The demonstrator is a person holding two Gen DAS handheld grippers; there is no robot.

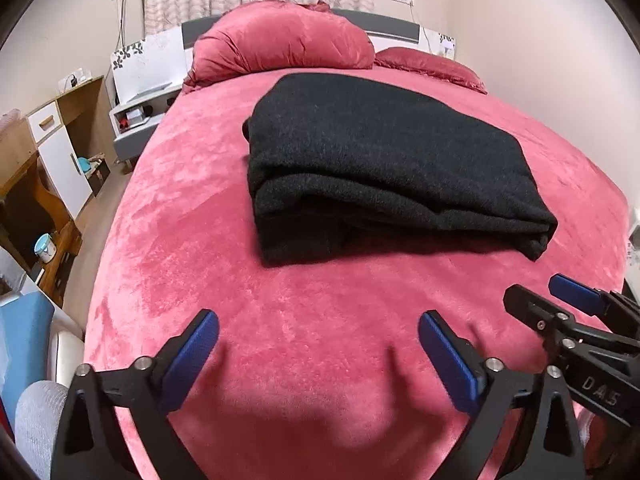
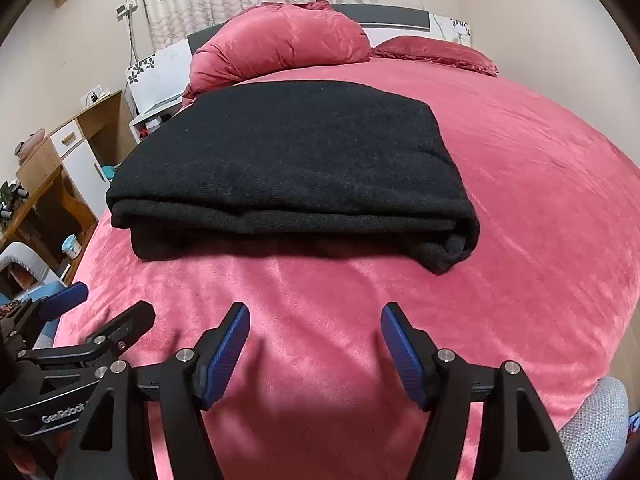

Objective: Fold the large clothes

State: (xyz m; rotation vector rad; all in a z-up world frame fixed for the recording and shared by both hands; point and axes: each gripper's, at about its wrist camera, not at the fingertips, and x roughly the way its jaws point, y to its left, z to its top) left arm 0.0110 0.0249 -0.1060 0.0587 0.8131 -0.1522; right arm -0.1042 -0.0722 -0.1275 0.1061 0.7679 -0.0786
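A: Well, from the left wrist view, the left tongs (image 1: 318,350) stand wide open over the pink bed (image 1: 160,220), with nothing between the blue pads. The black garment (image 1: 384,160) lies ahead on the bed, already folded into a thick, layered rectangle, and it sits ahead and a little to the right of these tongs, well apart from them.

B: And the other tool is visible there too?

A: Yes, the right tongs (image 1: 532,292) come in at the right edge, just beside the left ones. How their jaws stand is hard to read from this side.

B: What does the right wrist view show?

A: There the right tongs (image 2: 316,344) are released too, less wide, and empty. The black garment (image 2: 296,168) is ahead and somewhat to the left. Its long axis runs across the view, left to right, with the stacked edges facing the tongs. The left tongs (image 2: 108,304) appear low at the left edge.

B: So which hand is nearer?

A: It seems about equal. The garment lies between the two lines of sight, so each hand faces one end of the near edge. Probably the folding is almost finished; a further fold would need both tongs to reach forward together.
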